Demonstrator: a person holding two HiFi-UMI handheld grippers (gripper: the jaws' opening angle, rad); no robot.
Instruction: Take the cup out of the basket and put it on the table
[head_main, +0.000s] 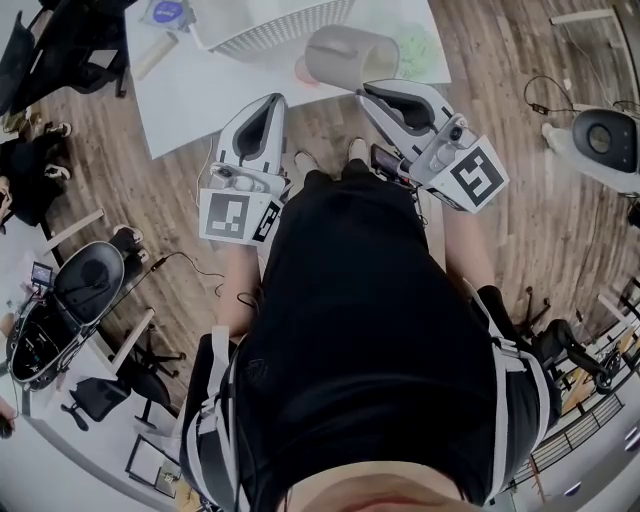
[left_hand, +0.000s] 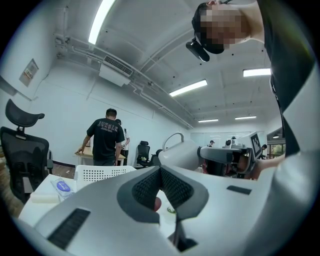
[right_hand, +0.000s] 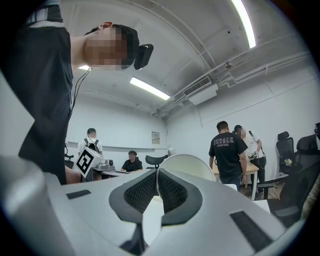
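Cup (head_main: 350, 55), grey, clear of basket (head_main: 290, 25) & tilted over white table (head_main: 190, 100), wall pinched by right tool (head_main: 368, 92), prob. so it can be set down; left tool (head_main: 272, 100) empty, jaws pressed together, held aside, out of the way.

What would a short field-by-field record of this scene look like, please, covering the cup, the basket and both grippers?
cup: pale mug, outside the basket, tilted on its side over the table
basket: white, perforated, on the table beside the cup
table: white top
right gripper: jaws shut on the cup's rim
left gripper: jaws together, nothing between them, at the table's near edge
task state: cup lifted out, not yet set upright on the table
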